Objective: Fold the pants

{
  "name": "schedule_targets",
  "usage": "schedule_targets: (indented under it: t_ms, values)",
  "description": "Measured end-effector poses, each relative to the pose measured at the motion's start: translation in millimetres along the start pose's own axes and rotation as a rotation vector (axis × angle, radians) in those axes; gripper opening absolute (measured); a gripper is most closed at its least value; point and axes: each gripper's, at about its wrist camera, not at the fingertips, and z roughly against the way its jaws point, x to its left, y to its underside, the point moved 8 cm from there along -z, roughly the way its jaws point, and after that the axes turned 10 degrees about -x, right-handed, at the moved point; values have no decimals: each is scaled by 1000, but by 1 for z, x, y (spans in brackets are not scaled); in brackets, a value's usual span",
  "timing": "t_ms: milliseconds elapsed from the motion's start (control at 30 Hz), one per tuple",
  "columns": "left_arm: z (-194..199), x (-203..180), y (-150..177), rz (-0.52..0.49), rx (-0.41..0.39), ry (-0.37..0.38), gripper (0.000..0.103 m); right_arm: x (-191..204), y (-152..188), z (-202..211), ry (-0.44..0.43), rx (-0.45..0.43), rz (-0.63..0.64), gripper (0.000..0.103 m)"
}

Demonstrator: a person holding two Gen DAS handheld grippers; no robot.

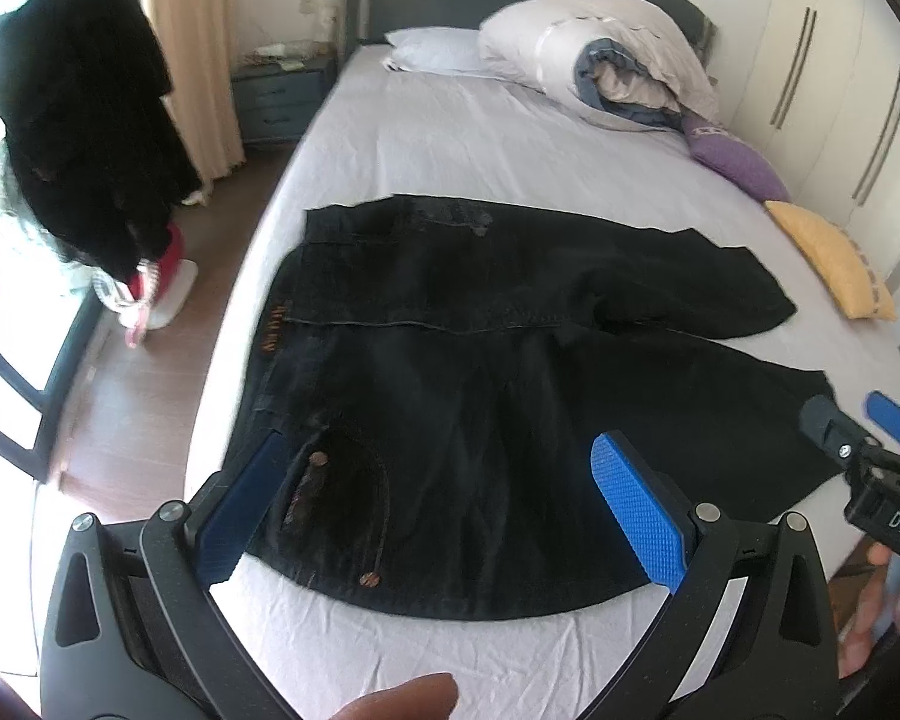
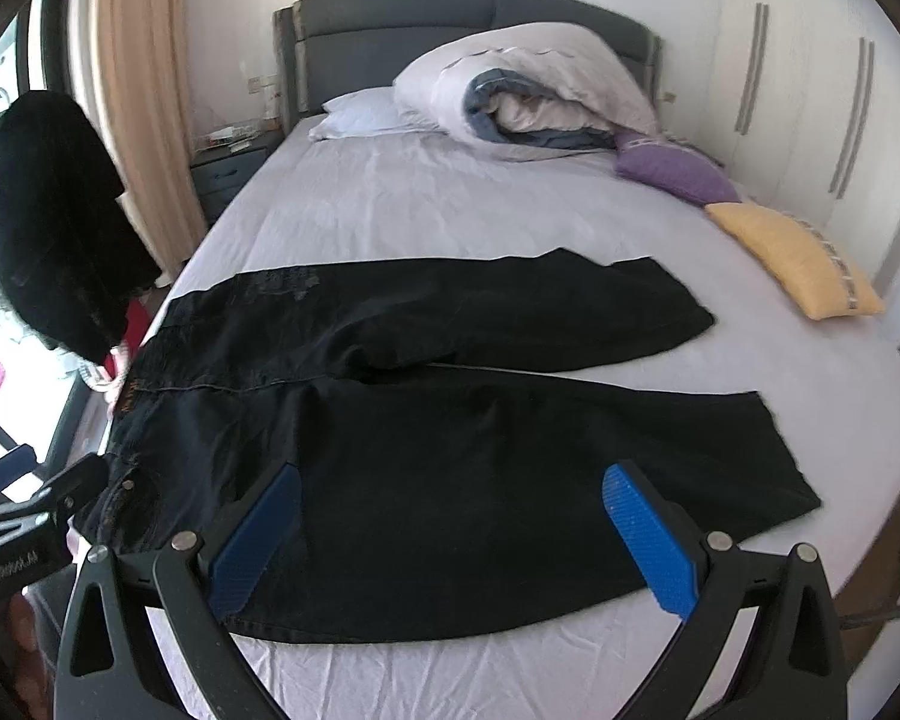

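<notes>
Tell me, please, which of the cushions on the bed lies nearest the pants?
The yellow cushion, beside the far pant leg; the purple cushion sits farther up, towards the rolled duvet.

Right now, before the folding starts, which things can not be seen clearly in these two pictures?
- Orange lettering on the waistband of the pants: left wrist view, blurred and too small to read.
- Right gripper: left wrist view, cut by the frame edge; open in its own view.
- Items on the nightstand: right wrist view, too small.

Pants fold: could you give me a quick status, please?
Left hand-held gripper open, right hand-held gripper open, both empty. Black pants flat on bed, unfolded. Nothing in the way.
</notes>
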Motion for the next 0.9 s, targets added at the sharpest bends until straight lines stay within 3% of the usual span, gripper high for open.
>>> schedule_targets:
  t_ms: [100,233,300,333,433,500,633,767,900]
  values:
    - [-14,-2,-12,-24,3,42,103,3,-9,-9,-77,6,-10,103]
    - [-33,-8,-39,-98,-79,119,103,7,-39,-26,-226,-19,-1,103]
    - [-52,-2,-50,-137,-18,84,103,7,-56,-39,-303,-20,19,103]
    - [-68,4,-60,-113,26,103,103,6,-64,-49,-327,-11,32,103]
    - [-103,18,-98,-102,39,131,103,0,-86,-82,-386,33,78,103]
    - [-131,22,-128,-187,27,129,103,-5,-101,-104,-398,50,116,102]
    - [-206,26,-172,-379,79,169,103,-16,-121,-147,-425,70,201,98]
    - [-280,39,-183,-553,191,174,103,-17,-133,-190,-436,82,267,85]
    - [-329,57,-171,-559,299,225,93,-10,-134,-229,-457,102,310,71]
